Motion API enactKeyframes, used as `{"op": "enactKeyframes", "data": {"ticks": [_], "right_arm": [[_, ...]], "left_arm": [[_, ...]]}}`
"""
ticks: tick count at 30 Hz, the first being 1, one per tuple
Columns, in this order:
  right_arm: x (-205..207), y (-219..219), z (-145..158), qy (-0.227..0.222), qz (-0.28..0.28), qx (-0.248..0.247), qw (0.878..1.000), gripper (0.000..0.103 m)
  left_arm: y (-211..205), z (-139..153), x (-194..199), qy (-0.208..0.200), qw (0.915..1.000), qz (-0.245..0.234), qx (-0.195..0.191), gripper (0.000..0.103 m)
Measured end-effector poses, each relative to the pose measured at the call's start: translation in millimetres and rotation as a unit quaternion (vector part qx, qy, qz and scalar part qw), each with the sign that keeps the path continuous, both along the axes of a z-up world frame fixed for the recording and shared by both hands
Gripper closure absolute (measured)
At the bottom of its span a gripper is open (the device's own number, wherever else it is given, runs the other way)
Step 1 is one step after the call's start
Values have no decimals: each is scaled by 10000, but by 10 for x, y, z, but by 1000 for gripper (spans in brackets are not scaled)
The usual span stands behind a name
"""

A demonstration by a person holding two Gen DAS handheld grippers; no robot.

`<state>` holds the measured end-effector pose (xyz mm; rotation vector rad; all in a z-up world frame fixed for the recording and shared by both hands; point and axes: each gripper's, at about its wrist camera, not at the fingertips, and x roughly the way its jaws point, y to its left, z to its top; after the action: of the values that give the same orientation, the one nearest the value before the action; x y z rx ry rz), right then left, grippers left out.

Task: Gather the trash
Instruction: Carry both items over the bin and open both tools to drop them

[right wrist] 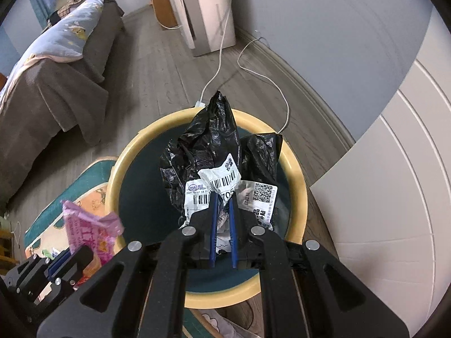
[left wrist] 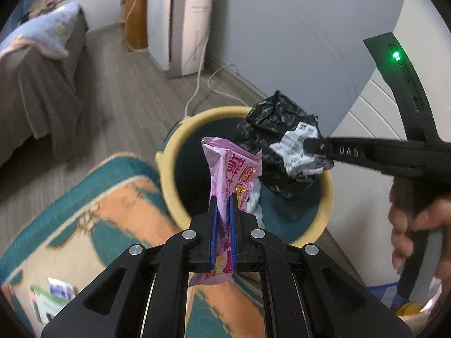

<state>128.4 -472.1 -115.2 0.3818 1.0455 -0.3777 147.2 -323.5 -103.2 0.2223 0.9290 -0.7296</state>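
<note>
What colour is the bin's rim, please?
Pale yellow; the bin is dark teal inside. Best seen in the right wrist view.

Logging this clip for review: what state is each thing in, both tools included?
Left tool: shut on the pink wrapper.
Pink wrapper: crumpled, held above the bin's near rim.
Right tool: shut on the black bag's paper label.
Black bag: crumpled, held over the bin's mouth.
Bin: upright, open, no lid in view.
Cable: loose on the floor behind the bin.

left gripper [left wrist: 224, 197] clamped on pink snack wrapper [left wrist: 229, 166] | right gripper [left wrist: 305, 144] pinching black parcel bag [left wrist: 277, 132] by its label | both over yellow-rimmed bin [left wrist: 180, 197]
</note>
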Motion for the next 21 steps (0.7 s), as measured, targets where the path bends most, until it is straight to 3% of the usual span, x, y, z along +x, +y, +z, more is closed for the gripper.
{"op": "enactKeyframes", "data": {"ticks": [1,2,3,4,5,7,9,11,13,14,21], "right_arm": [[-10,-15,1,-10,-19,15,10000,95],[-19,-31,8,-17,-39,25,10000,95],[-19,-46,14,-30,-66,39,10000,95],[-29,-61,22,-53,-107,64,9999,92],[-2,-57,17,-67,-129,87,9999,82],[-2,-52,19,-108,-141,141,9997,66],[13,-29,28,-146,-136,170,9997,53],[25,17,60,-206,-98,177,9996,31],[42,92,127,-326,-14,150,9994,13],[48,122,161,-368,26,132,9992,9],[100,503,380,-473,423,-193,9978,6]], "left_arm": [[-35,15,8,-46,10000,-27,-16,90],[-44,34,44,-67,10000,-27,-40,77],[-49,52,48,-107,9999,-10,-72,56],[-33,81,50,-173,9997,30,-168,48],[-24,93,43,-200,9996,41,-216,42],[34,105,37,-191,9995,84,-250,38],[111,111,32,-202,9993,199,-248,25],[210,144,16,-257,9988,309,-275,16],[356,171,-9,-299,9983,428,-273,12],[458,193,-27,-314,9980,484,-270,11],[1257,475,-142,-513,9925,1091,-216,9]]}}
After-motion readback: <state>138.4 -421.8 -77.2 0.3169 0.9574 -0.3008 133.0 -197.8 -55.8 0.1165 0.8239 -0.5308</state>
